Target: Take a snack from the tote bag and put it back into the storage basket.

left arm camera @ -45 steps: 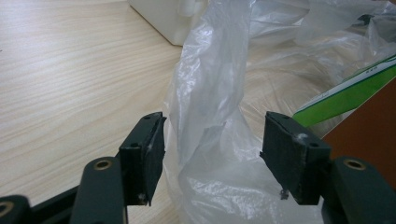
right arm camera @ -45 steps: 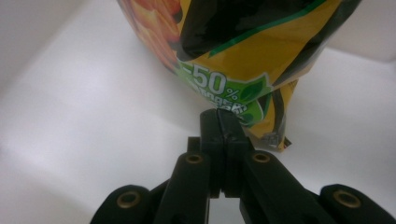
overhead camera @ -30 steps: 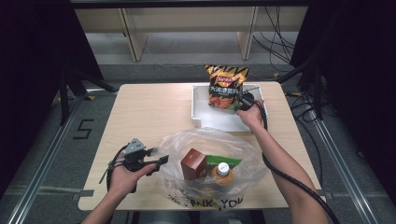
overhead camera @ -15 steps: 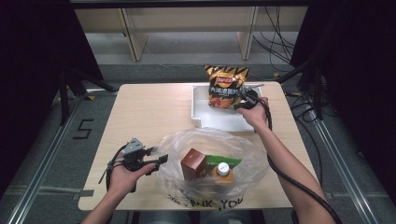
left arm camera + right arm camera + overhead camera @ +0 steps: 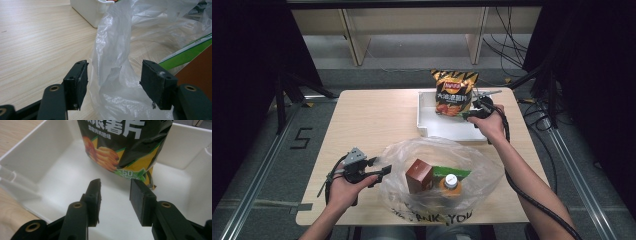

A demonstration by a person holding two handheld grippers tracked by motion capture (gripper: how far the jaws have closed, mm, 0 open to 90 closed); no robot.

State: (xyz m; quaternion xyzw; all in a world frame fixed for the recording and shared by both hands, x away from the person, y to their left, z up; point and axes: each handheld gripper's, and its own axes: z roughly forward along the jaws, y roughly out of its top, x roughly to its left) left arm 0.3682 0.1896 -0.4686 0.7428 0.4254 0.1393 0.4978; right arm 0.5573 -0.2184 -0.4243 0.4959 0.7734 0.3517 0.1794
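Note:
A black and yellow chips bag (image 5: 454, 92) stands upright at the far end of the white bin (image 5: 424, 122). My right gripper (image 5: 469, 114) hovers just in front of it over the bin. In the right gripper view its jaws (image 5: 115, 192) have just been opening, with nothing between them and the chips bag (image 5: 120, 145) beyond the tips. My left gripper (image 5: 384, 170) rests open at the left edge of the clear plastic bag (image 5: 482, 165). A fold of that plastic bag (image 5: 115, 37) lies loosely between its open jaws (image 5: 113, 75).
Inside the plastic bag sit a brown box (image 5: 418, 175), an orange-capped bottle (image 5: 450, 182) and a green-edged pack (image 5: 447, 171). The wooden table (image 5: 372, 115) stretches left of the bin. Black cables trail at the right.
The right jaws have opened and let go of the chips bag, which stays standing in the bin. The right hand has lifted and drawn back a little. The left hand has not moved.

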